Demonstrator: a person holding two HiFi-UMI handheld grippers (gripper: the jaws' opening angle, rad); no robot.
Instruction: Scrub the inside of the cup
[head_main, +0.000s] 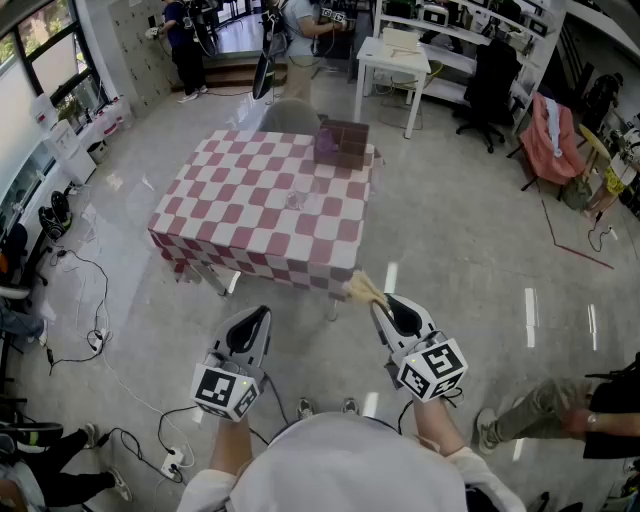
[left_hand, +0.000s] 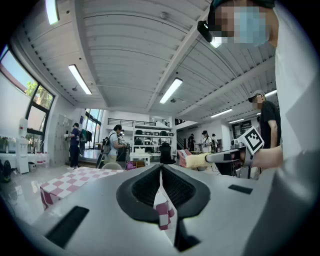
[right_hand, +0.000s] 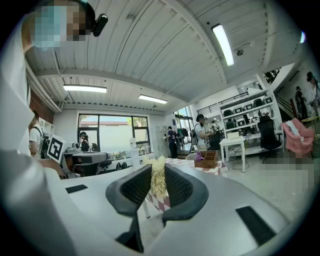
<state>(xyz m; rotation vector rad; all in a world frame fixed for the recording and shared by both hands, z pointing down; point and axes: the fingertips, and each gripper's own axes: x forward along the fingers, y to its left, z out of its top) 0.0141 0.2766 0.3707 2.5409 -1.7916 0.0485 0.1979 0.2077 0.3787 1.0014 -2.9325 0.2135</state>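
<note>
Looking down in the head view: red-and-white checked tabletop (head_main: 230, 215) far ahead, clear glass cup (head_main: 297, 200) near its middle, brown open box (head_main: 345, 145) at the far edge. Left tongs (head_main: 262, 313) and right tongs (head_main: 378, 303) are near, well apart from the cup. Left gripper view: left tongs closed, nothing between them. Right gripper view: right tongs clamped on a pale yellow fibrous scrubber (right_hand: 158, 181), its tuft past the tips.

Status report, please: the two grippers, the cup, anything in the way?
Left gripper shut, empty. Right gripper shut on straw-coloured scrubber. Clear cup on checkered table, both grippers apart from it. Brown box beyond the cup, not in the way.
</note>
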